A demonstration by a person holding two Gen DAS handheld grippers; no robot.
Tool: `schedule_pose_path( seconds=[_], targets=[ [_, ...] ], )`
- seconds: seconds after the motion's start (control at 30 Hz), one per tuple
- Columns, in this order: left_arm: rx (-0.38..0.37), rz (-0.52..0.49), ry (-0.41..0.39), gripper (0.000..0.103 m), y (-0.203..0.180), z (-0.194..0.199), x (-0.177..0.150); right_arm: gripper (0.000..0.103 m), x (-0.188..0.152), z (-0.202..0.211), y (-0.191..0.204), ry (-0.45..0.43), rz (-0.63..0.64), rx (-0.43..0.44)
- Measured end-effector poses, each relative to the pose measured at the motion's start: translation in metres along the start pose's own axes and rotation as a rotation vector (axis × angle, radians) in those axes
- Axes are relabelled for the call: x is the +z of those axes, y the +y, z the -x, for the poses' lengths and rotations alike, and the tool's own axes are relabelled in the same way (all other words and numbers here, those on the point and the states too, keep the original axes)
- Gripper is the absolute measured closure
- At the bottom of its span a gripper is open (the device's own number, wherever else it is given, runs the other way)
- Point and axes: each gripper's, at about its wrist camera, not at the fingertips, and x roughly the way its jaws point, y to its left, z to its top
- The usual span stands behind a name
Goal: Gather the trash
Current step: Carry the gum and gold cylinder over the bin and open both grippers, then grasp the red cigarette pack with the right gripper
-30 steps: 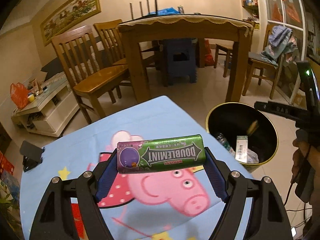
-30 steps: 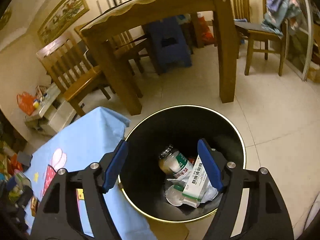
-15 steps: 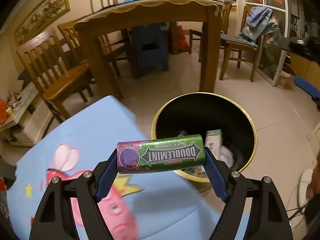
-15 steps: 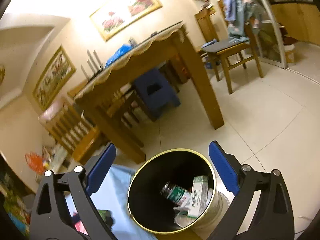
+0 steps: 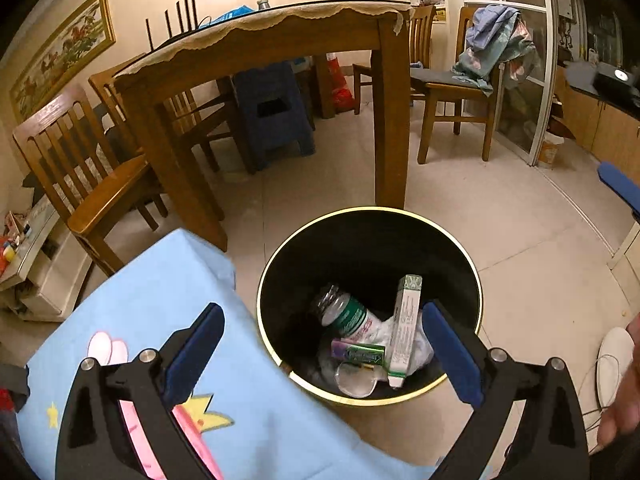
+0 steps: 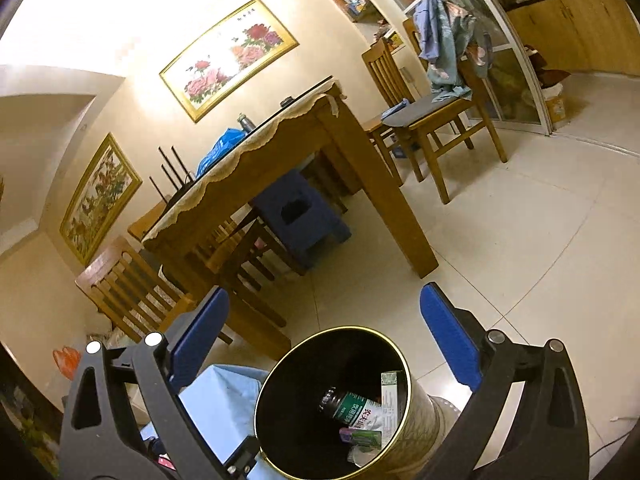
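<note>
Green foil gum pack [image 5: 359,352] now inside round black bin [image 5: 276,276].

both wrist views downward, sharing bin [image 5: 272,280] [image 6: 264,400]

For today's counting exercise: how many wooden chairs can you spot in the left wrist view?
4. One chair stands far left, a second behind it, a third right of the table holds draped clothes, and a fourth stands behind that. More may be hidden.

Wooden dining table [image 5: 280,32], chairs [image 5: 92,184], blue stool [image 5: 272,116], perhaps clothes [image 5: 496,48] over one chair.
</note>
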Motion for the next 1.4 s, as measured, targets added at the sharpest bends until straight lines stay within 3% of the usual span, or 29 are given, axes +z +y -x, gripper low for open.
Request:
schedule_pose_path(
  seconds=[0.3,0.6,0.73,0.9,1.0,1.07,1.23,1.3,1.4],
  targets=[
    [0.062,0.059,0.005,0.007,0.054,0.047,-0.041,0.008,-0.041,-0.024,0.081,0.094,0.249,0.029],
    [0.196,0.19,-0.016,0.007,0.152,0.108,-0.105,0.006,-0.141,-0.024,0.199,0.224,0.652,0.141],
    [0.298,0.269,-0.007,0.007,0.212,0.135,-0.156,0.006,-0.202,-0.001,0.241,0.291,0.828,0.228],
    [0.433,0.391,0.024,0.007,0.287,0.166,-0.218,0.006,-0.282,0.032,0.276,0.515,0.908,0.497],
    [0.516,0.449,0.029,0.007,0.327,0.184,-0.251,0.006,-0.312,0.048,0.295,0.612,0.926,0.655],
    [0.543,0.47,0.03,0.007,0.34,0.192,-0.265,0.006,-0.33,0.055,0.31,0.638,0.975,0.698],
    [0.526,0.523,0.019,0.007,0.357,0.199,-0.284,0.006,-0.364,0.054,0.349,0.72,1.113,0.783],
    [0.522,0.533,0.007,0.007,0.36,0.202,-0.286,0.006,-0.382,0.043,0.376,0.76,1.234,0.789],
    [0.494,0.57,0.005,0.007,0.365,0.199,-0.286,0.006,-0.402,0.014,0.401,0.912,1.326,0.804]
  ],
)
